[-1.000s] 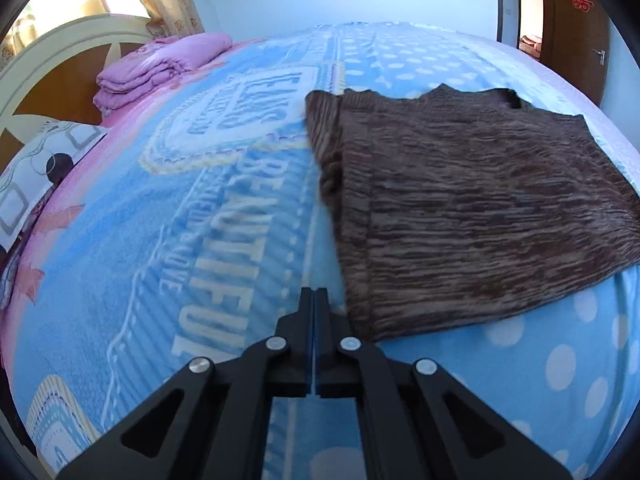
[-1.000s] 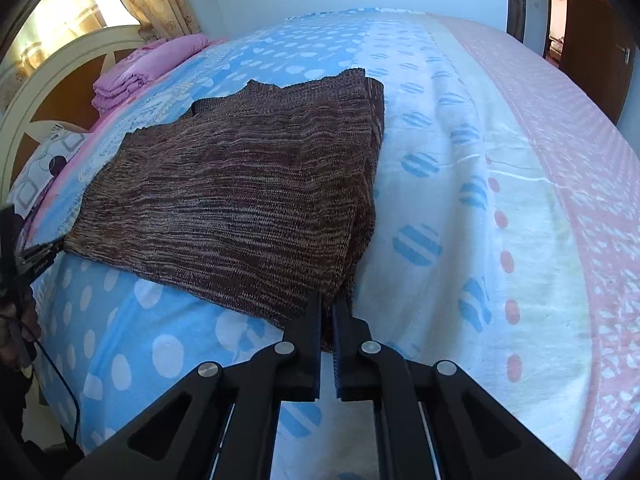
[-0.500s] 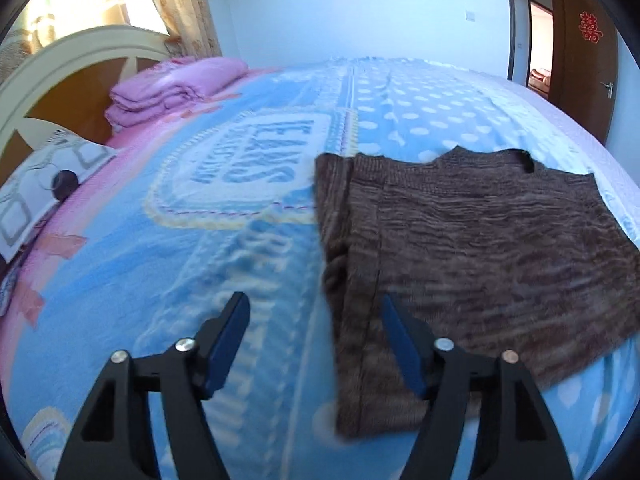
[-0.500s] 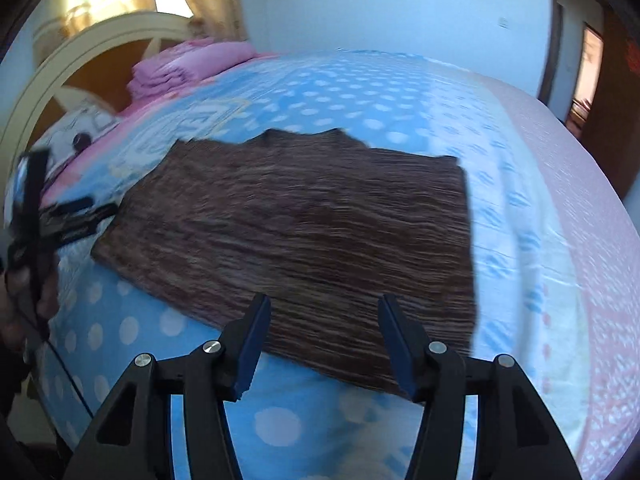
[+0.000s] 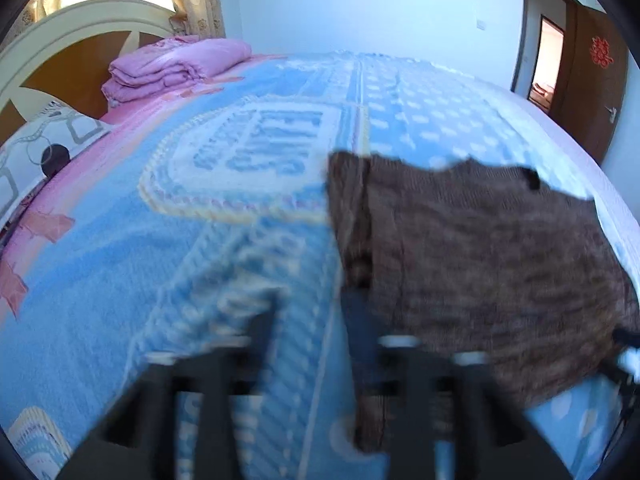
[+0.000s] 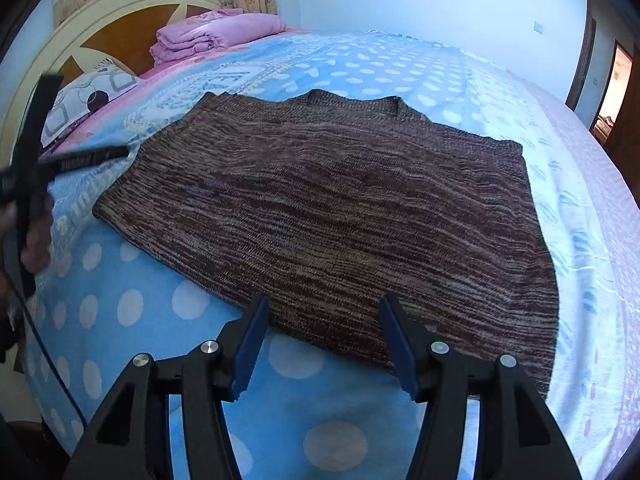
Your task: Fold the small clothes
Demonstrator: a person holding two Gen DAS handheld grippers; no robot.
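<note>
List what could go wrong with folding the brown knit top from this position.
1. The brown knit top has a doubled strip along its left edge; a grasp there might catch only one layer and undo the tuck.
2. The right gripper, fingers apart, hangs over the near hem; pinching there may also snag the bedspread.
3. The left gripper is beside the top and blurred, so it could miss the corner.

The left wrist view looks steeply down from close above the bed (image 5: 168, 264), by the brown garment's (image 5: 480, 256) left edge, facing the headboard (image 5: 60, 52); the right wrist view hangs close over the garment's near edge, facing likewise. Both share garment, bedspread, headboard and folded pink blanket (image 6: 216, 34).
</note>
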